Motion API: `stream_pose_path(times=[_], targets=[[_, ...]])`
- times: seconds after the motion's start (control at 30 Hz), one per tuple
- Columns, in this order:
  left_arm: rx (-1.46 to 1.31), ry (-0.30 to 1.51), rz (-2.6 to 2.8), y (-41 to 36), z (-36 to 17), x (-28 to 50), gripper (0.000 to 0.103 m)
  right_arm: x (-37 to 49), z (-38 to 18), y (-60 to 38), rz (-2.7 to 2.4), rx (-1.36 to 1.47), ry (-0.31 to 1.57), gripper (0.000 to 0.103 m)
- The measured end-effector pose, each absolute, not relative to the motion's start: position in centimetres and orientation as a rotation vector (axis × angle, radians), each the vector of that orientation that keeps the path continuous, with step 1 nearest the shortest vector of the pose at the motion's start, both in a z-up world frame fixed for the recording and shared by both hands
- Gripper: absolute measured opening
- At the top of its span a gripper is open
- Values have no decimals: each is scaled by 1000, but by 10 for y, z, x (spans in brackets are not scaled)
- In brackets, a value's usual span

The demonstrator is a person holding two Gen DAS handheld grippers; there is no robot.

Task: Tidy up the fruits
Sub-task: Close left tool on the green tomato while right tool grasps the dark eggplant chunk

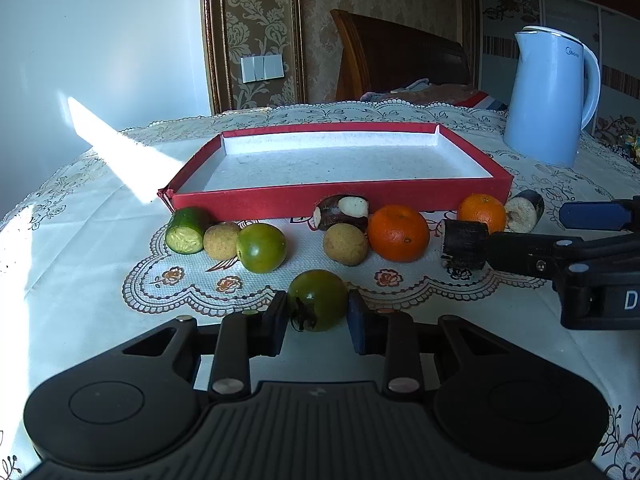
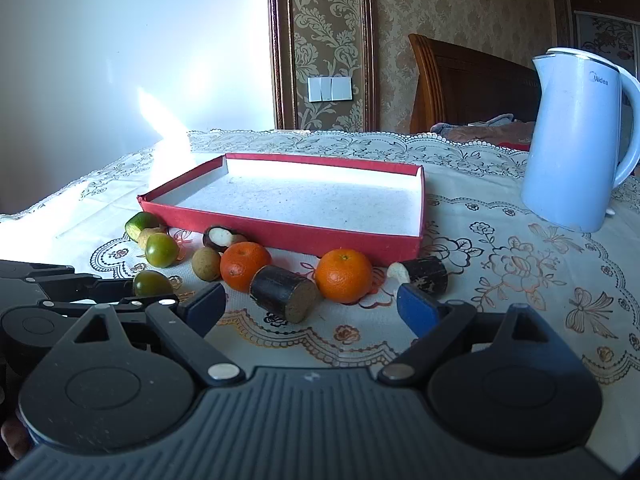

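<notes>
My left gripper (image 1: 318,316) is shut on a dark green tomato (image 1: 318,300) at the near edge of the lace mat. Behind it, in front of the empty red tray (image 1: 340,198), lie a cucumber piece (image 1: 188,231), two longans (image 1: 221,241), another green tomato (image 1: 261,248), two oranges (image 1: 398,233) and several dark sugarcane pieces (image 1: 464,245). My right gripper (image 2: 310,300) stands open and low over the cloth. A sugarcane piece (image 2: 284,293) lies just ahead between its blue pads (image 2: 414,304), untouched, with an orange (image 2: 344,276) behind it.
A pale blue electric kettle (image 2: 580,140) stands at the right, beyond the tray's right end. The table wears a white lace-patterned cloth (image 2: 520,280). Behind it are a white wall, patterned wallpaper and a wooden headboard (image 1: 400,56).
</notes>
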State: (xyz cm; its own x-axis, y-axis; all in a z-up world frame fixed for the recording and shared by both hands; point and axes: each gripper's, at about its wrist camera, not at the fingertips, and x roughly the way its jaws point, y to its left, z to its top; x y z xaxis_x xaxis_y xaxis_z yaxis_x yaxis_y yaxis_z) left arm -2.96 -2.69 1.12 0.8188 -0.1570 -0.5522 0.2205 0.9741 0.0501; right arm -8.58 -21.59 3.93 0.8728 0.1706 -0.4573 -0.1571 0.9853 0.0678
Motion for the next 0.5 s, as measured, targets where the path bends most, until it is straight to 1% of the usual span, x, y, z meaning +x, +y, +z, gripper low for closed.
stream_pose_path(times=[0.1,0.17,0.3,0.5], targets=[[103,577,-185,-22,12,-31,30,-79,37,-207,142,36,508,84],[100,574,-185,-18,13,-33,30,-74,35,-202,125,41,521,83],[86,563,-169,-6,15,-36,30,-62,30,-197,74,40,558,65],[75,544,-159,8,16,-37,30,-55,27,-192,52,79,591,64]])
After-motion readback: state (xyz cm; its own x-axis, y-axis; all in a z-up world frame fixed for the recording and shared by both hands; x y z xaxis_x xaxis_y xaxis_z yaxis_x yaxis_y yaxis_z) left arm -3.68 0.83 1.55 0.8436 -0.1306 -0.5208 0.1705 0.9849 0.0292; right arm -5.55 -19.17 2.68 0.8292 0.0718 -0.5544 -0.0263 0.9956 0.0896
